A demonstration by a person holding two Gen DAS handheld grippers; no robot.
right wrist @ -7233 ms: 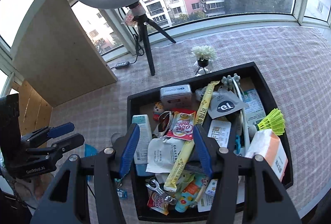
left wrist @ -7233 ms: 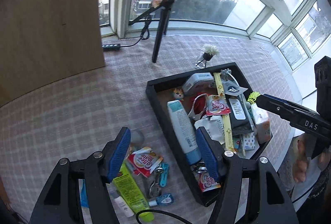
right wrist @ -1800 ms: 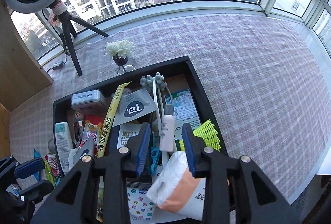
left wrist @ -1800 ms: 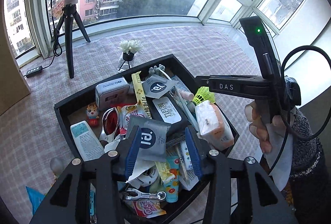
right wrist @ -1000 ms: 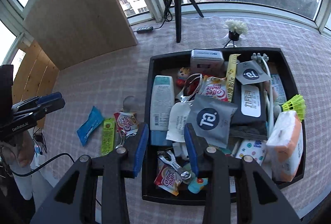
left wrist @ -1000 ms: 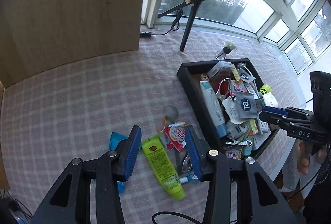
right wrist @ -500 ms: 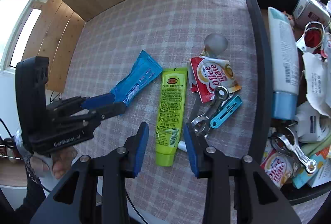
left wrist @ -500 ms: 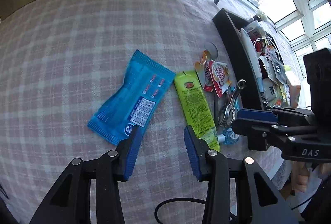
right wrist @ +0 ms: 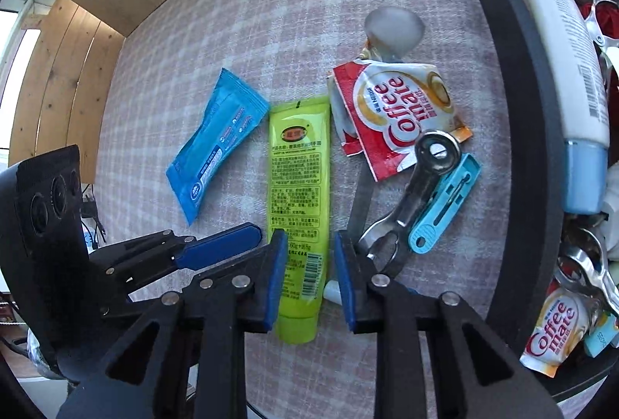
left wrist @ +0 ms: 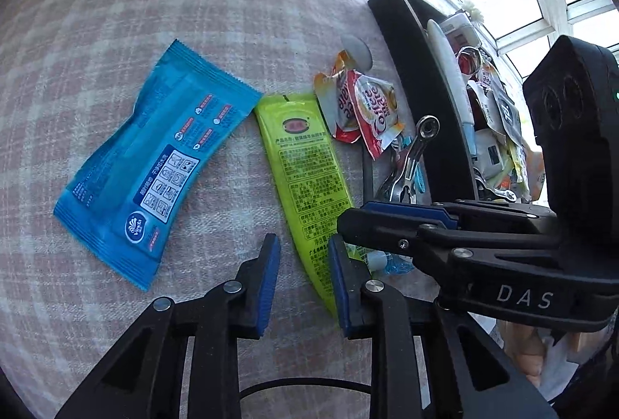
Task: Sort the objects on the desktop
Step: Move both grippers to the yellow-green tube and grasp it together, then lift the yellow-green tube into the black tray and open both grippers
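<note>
A lime-green tube (right wrist: 300, 171) lies on the checked cloth between a blue wipes packet (right wrist: 212, 152) and a red-and-white Coffee mate sachet (right wrist: 394, 113). My right gripper (right wrist: 309, 277) hangs over the tube's cap end. Its jaws are closing with the tube between them, and the pads do not press it. My left gripper (left wrist: 303, 279) hovers beside the same end of the tube (left wrist: 305, 179), jaws closing over bare cloth. The right gripper (left wrist: 348, 221) shows beside it in the left wrist view. The blue packet (left wrist: 154, 171) lies to the left.
A metal opener (right wrist: 418, 194) and a light-blue plastic tool (right wrist: 445, 206) lie right of the tube. The black tray (right wrist: 534, 132), full of several items, stands further right. A clear round disc (right wrist: 394, 26) sits above the sachet. The wooden board lies far back.
Both grippers have left the tray and sunk close to the items on the cloth. Both pairs of jaws have narrowed. The green tube now lies between the right jaws.
</note>
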